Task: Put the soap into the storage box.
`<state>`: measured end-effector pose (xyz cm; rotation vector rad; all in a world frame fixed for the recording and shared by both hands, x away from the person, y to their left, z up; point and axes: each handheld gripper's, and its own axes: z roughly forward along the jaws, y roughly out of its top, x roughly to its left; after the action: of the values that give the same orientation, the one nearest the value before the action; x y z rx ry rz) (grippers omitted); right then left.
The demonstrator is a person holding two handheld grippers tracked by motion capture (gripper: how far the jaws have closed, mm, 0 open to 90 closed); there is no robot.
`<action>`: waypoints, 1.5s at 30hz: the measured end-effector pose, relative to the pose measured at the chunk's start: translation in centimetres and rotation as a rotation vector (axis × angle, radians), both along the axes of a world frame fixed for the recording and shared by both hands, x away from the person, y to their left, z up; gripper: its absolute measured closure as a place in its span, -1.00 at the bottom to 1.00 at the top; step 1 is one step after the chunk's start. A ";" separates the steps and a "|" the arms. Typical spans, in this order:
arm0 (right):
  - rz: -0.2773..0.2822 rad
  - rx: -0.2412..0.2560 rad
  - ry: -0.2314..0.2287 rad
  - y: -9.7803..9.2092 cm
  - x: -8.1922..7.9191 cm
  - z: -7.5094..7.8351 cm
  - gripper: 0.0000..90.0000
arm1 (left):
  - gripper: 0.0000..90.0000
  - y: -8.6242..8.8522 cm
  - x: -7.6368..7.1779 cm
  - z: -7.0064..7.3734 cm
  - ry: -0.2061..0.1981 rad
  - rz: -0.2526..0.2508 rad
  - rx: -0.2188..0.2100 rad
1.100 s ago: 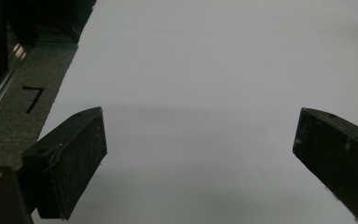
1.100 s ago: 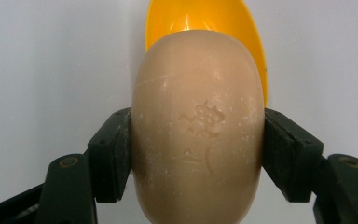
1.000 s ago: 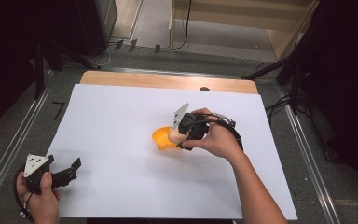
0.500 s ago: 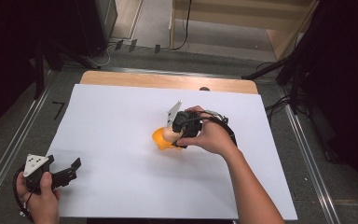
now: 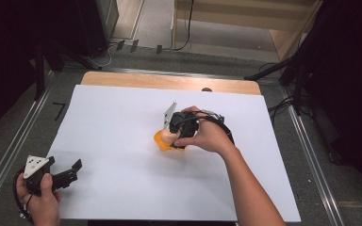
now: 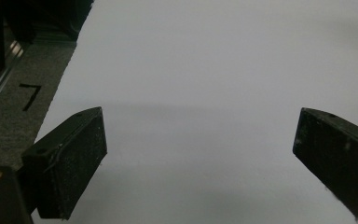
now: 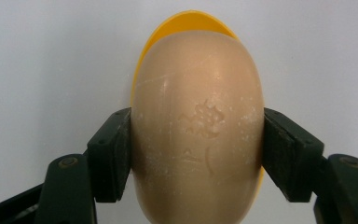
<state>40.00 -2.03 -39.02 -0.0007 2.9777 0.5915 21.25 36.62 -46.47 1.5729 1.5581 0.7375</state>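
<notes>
Beige, egg-shaped soap bar (image 7: 198, 126), clamped at its two sides by the jaws of the right gripper (image 7: 196, 154), over a shallow yellow dish (image 7: 186, 21) whose rim shows behind it; contact between bar and dish cannot be told. Dish (image 5: 161, 140) lies near the middle of the white sheet (image 5: 113, 117) covering the tabletop. Left gripper (image 5: 70, 173), jaws spread wide and holding nothing, rests at the sheet's near left corner.

A wooden table (image 5: 169, 81) is covered almost fully by a big white sheet (image 5: 113, 122), with bare wood left showing along the far edge. A yellow dish (image 5: 162, 141) is seen sitting mid-sheet.
</notes>
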 end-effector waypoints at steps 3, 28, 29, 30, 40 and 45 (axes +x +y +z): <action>-0.005 0.006 0.008 0.0 0.2 -0.1 -0.28 | -0.93 0.0 0.0 0.0 0.001 0.000 0.000; -0.052 0.064 0.013 -1.5 0.5 0.7 -0.37 | -0.93 0.0 0.0 0.0 0.001 -0.002 -0.001; -0.057 0.060 0.009 -1.7 0.2 0.8 -0.37 | -0.93 0.0 0.0 0.0 0.002 -0.002 -0.001; -0.055 0.060 0.006 -1.7 0.2 0.9 -0.38 | -0.93 0.0 0.0 0.0 0.002 -0.002 -0.001; -0.105 0.080 0.016 -3.6 -0.4 0.6 -0.41 | -0.93 0.0 0.0 0.0 0.002 -0.003 0.004; -0.139 0.110 0.027 -5.1 -0.6 0.3 -0.42 | -0.93 0.0 0.0 0.0 0.002 -0.002 0.004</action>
<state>39.36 -7.10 -38.76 0.2226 2.9357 0.7417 21.28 36.58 -46.47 1.5783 1.5570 0.7379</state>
